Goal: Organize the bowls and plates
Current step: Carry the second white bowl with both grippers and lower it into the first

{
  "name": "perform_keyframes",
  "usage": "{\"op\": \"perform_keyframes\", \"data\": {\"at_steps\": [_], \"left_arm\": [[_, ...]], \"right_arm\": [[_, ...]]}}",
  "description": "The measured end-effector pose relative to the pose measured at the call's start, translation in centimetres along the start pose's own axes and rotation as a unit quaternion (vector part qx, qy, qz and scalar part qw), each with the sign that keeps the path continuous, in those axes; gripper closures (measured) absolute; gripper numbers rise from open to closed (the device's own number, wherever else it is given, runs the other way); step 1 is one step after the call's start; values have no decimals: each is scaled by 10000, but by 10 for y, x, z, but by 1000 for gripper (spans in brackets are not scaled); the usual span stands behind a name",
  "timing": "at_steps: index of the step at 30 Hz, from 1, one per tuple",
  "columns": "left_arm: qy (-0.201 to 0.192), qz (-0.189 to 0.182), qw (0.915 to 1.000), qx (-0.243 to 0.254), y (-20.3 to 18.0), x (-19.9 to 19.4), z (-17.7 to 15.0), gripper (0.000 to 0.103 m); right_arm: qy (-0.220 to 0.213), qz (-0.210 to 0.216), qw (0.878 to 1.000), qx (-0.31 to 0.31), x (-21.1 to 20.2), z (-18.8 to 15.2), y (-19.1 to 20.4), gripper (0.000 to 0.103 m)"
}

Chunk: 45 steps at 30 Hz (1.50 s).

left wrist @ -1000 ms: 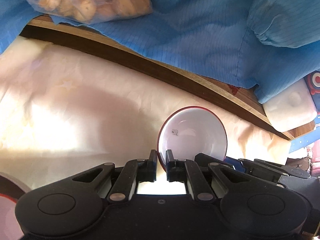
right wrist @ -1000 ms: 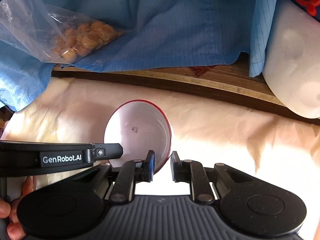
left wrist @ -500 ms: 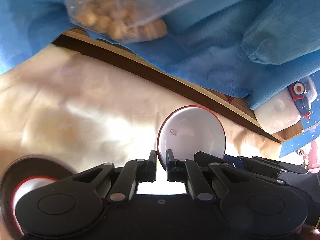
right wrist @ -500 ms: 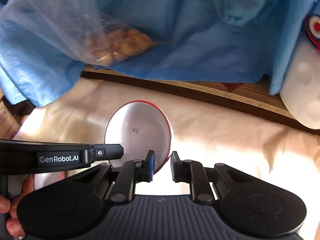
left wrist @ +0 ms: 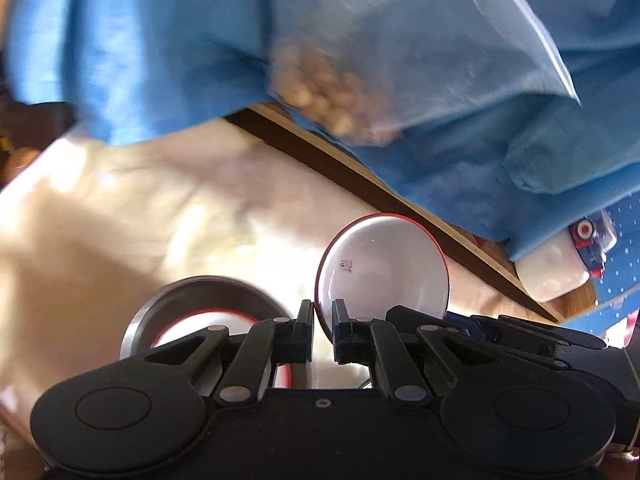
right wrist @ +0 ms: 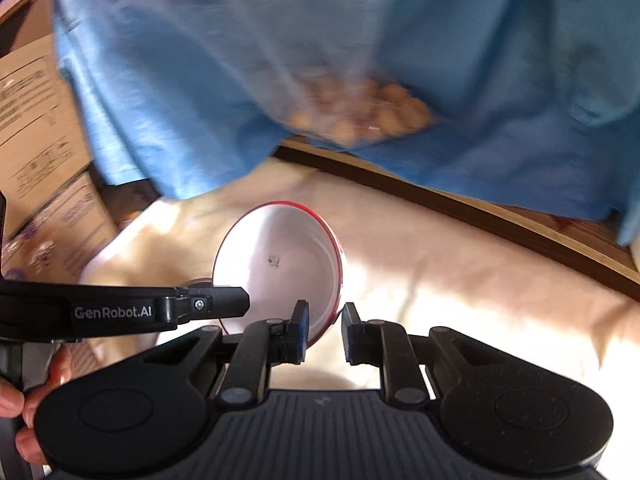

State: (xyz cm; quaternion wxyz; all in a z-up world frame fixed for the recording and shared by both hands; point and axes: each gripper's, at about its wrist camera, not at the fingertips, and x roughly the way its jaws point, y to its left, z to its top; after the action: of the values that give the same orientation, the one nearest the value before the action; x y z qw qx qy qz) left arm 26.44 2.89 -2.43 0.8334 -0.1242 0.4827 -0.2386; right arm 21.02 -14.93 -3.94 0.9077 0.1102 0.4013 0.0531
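Bowl [left wrist: 382,268] higher; dark plate [left wrist: 192,300] newly visible.

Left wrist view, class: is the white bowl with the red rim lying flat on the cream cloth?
No, the white bowl is tilted up off the cream cloth, its rim pinched in the left gripper.

Landmark: red-rimmed bowl [left wrist: 382,266].

Left wrist view: camera sits behind own black fingers [left wrist: 306,330], looks forward and steeply down; bowl close, just beyond fingertips, right of centre. Second bowl [left wrist: 200,312] left of landmark, partly hidden by gripper body.

Right wrist view: same steep downward look, same close range; bowl [right wrist: 278,268] left of centre.

Shared: landmark bowl, cream cloth [right wrist: 460,264] beneath it, dark wooden edge [left wrist: 360,178] behind it, blue fabric [right wrist: 500,80] and clear bag of brown lumps [left wrist: 332,92] beyond. Both views blurred at far end.
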Motion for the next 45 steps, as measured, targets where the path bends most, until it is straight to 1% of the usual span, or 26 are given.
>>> {"op": "perform_keyframes", "data": {"at_steps": [5, 9, 13, 18, 26, 31, 36, 45], "left_arm": [[-76, 222, 9995, -230, 24, -24, -9, 95], [-2, 397, 9984, -396, 43, -37, -20, 94], [121, 526, 9968, -590, 55, -38, -28, 94], [265, 544, 9958, -687, 62, -39, -34, 94], [419, 613, 9946, -729, 60, -36, -38, 93], [513, 643, 9938, -747, 60, -31, -37, 93], [520, 623, 9937, -773, 60, -30, -35, 92], [565, 632, 9931, -806, 62, -28, -33, 92]], "right_arm": [[174, 336, 9986, -356, 8, 1, 30, 83], [392, 571, 9958, -605, 15, -4, 49, 83], [608, 712, 9928, -753, 24, -10, 62, 83], [859, 745, 9906, -767, 31, -17, 68, 83], [1076, 654, 9896, -692, 38, -19, 69, 83], [1132, 588, 9895, -685, 39, -17, 70, 83], [1220, 565, 9887, -657, 41, -17, 69, 79], [1306, 558, 9871, -739, 45, -15, 72, 77]]}}
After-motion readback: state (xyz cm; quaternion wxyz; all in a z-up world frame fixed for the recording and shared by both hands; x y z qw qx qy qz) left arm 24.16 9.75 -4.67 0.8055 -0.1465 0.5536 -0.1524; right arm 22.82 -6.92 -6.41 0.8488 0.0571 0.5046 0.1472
